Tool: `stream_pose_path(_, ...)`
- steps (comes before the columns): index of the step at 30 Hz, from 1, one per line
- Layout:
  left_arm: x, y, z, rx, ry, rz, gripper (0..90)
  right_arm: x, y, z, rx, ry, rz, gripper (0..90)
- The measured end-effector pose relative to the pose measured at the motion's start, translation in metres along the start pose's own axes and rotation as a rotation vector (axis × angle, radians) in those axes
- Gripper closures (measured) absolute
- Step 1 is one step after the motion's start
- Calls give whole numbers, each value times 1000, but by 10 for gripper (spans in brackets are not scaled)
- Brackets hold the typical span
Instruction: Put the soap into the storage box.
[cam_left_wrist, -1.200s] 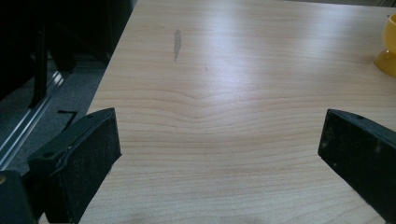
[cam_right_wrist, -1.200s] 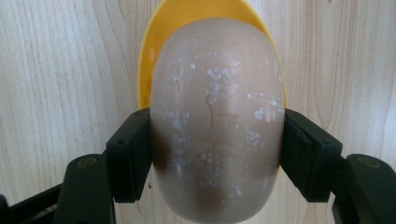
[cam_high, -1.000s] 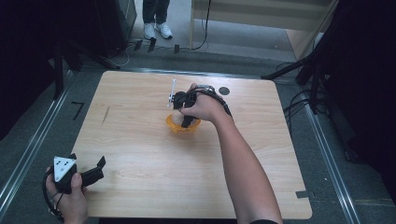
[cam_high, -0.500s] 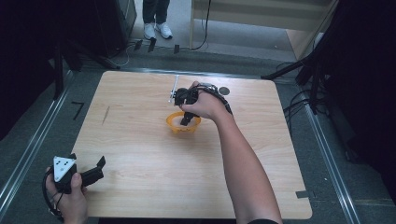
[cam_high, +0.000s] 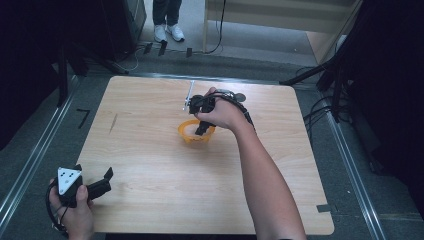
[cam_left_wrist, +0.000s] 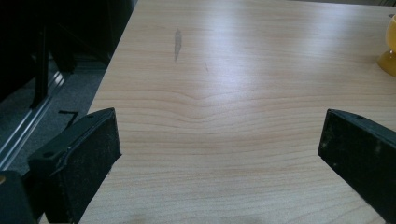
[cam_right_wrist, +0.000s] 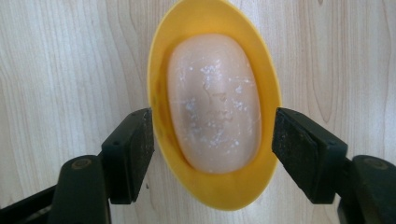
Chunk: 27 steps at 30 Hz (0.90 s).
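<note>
**Right jaws bracket the yellow dish**

The right hand-held gripper hangs straight over the yellow soap dish, jaws just eased apart, one either side of its rim. The peach soap bar lies cradled inside, mid-frame. Lower left, the left hand-held gripper idles spread wide over the tabletop.

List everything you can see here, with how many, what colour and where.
table: one, light wood, centre.
dish: one, yellow, mid-table.
soap bar: one, pale peach, lying in the dish.
metal rod: one, silver, on the table beyond the dish.
shoes: two, white, floor beyond the table.
left tool: one, black, open, near-left table corner.
right tool: one, black, jaws just been opening, flanking dish and soap, clear of the soap.
</note>
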<state>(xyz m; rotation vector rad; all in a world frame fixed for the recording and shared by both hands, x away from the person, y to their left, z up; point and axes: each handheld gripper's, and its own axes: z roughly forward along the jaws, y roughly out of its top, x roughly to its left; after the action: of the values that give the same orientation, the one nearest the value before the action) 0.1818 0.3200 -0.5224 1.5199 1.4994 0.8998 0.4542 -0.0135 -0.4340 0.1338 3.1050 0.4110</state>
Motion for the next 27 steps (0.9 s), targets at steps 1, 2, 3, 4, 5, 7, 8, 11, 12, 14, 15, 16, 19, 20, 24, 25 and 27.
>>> stream_pose_path(1, 0, 0, 0, 2, 2, 3, 0, 1, -2, -1, -7, -1, 1, 301)
stream_pose_path(2, 0, 0, 0, 2, 1, 5, 0, 1, -3, -1, -16, 1, 1, 294)
stream_pose_path(3, 0, 0, 0, 0, 0, 4, 0, 2, -6, -1, -18, 1, 2, 287)
stream_pose_path(4, 0, 0, 0, 0, 0, 4, 0, 2, -8, -1, -17, -7, 4, 283)
stream_pose_path(5, 0, 0, 0, -1, 3, 3, 0, 4, -11, -1, -15, -3, 13, 277)
stream_pose_path(7, 0, 0, 0, 0, 4, 4, 0, 7, -16, -1, -20, -5, 29, 261)
stream_pose_path(8, 0, 0, 0, 1, 4, 6, 0, 8, -19, -2, -25, -1, 36, 257)
stream_pose_path(11, 0, 0, 0, 1, 4, 6, 0, 11, -27, -2, -42, -18, 37, 221)
stream_pose_path(12, -1, 0, 0, 0, 4, 5, 0, 12, -29, -2, -49, -20, 44, 207)
stream_pose_path(14, -1, 0, 0, 0, 5, 6, 0, 15, -35, -2, -65, -16, 69, 156)
stream_pose_path(15, -1, 0, 0, 0, 5, 6, 0, 16, -38, -2, -71, -17, 68, 149)
stream_pose_path(16, -1, 0, 1, 0, 5, 7, 0, 18, -40, -2, -67, -26, 74, 140)
stream_pose_path(19, 0, 0, 0, 2, 5, 8, 0, 22, -47, -4, -74, -39, 87, 134)
stream_pose_path(20, 0, 0, 0, 2, 5, 8, 0, 22, -47, -4, -74, -39, 87, 134)
stream_pose_path(24, -1, 0, 1, 0, 7, 10, 0, 29, -53, -8, -91, -60, 107, 90)
stream_pose_path(25, -1, 0, 1, 0, 7, 10, 0, 29, -53, -8, -91, -60, 107, 90)
stream_pose_path(27, -1, 0, 1, 0, 4, 10, 0, 33, -59, -9, -113, -80, 118, 58)
